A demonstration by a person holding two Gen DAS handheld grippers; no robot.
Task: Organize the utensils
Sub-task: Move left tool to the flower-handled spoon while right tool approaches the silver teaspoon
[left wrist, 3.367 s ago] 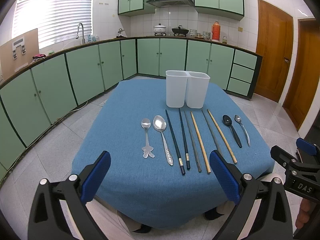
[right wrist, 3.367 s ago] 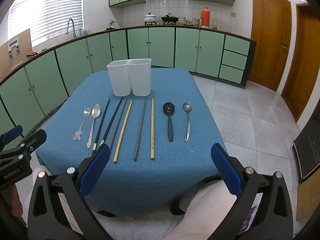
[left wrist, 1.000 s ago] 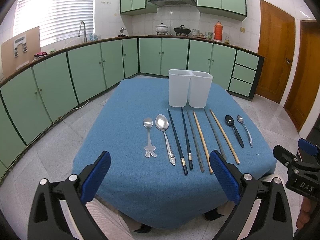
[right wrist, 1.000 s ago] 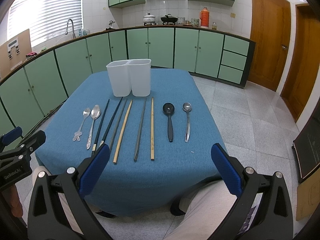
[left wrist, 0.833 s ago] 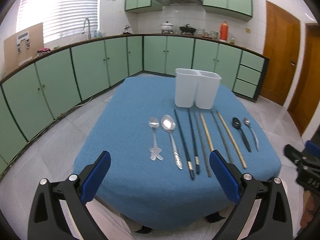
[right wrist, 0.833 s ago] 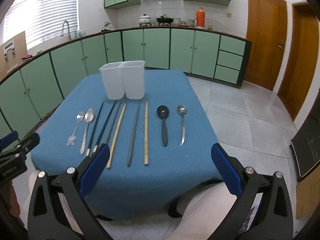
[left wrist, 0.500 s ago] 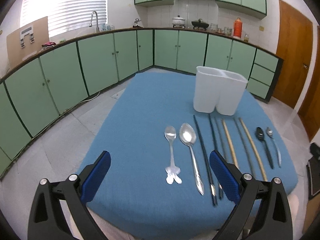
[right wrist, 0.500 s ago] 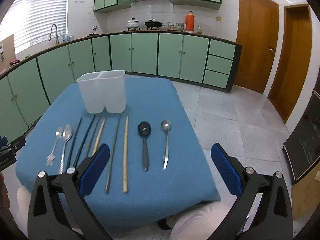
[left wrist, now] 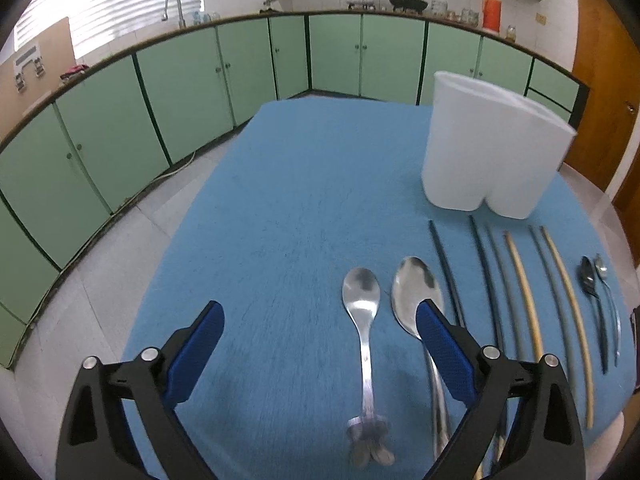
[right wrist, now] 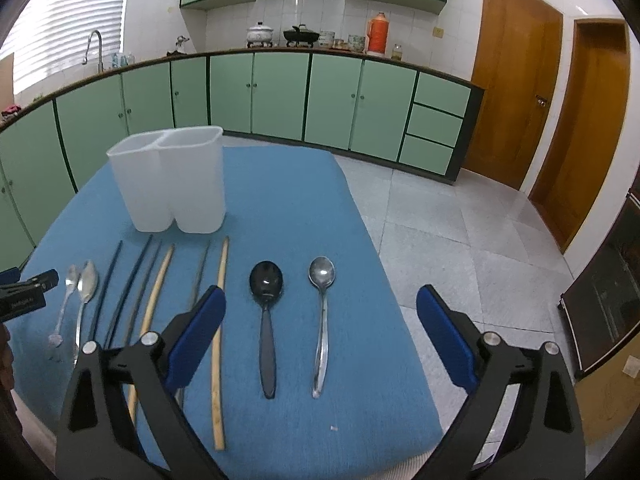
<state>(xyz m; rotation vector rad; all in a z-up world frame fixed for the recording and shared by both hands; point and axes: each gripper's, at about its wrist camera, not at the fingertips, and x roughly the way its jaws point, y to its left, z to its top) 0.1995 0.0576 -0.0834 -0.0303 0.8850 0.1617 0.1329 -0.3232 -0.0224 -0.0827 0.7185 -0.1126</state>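
A white two-compartment holder [left wrist: 492, 152] [right wrist: 172, 180] stands at the back of the blue table [left wrist: 300, 208]. In front of it lie in a row a small steel spoon [left wrist: 362, 320], a large steel spoon [left wrist: 414, 296], several chopsticks [left wrist: 524, 292] [right wrist: 156, 292], a black spoon [right wrist: 266, 300] and a steel spoon [right wrist: 322, 304]. My left gripper [left wrist: 320, 344] is open above the table's left front, the small spoon between its fingers in view. My right gripper [right wrist: 320, 332] is open above the black and steel spoons. The left gripper's tip shows in the right wrist view [right wrist: 28, 292].
Green kitchen cabinets [right wrist: 280, 96] curve around the room behind the table. A tiled floor [right wrist: 460, 240] and wooden doors [right wrist: 516, 100] lie to the right. The table's right edge [right wrist: 384, 264] runs close beside the steel spoon.
Both grippers have moved forward and down over the table. The left one has closed in on the two left spoons, the right one on the black and steel spoons. Both stay open.
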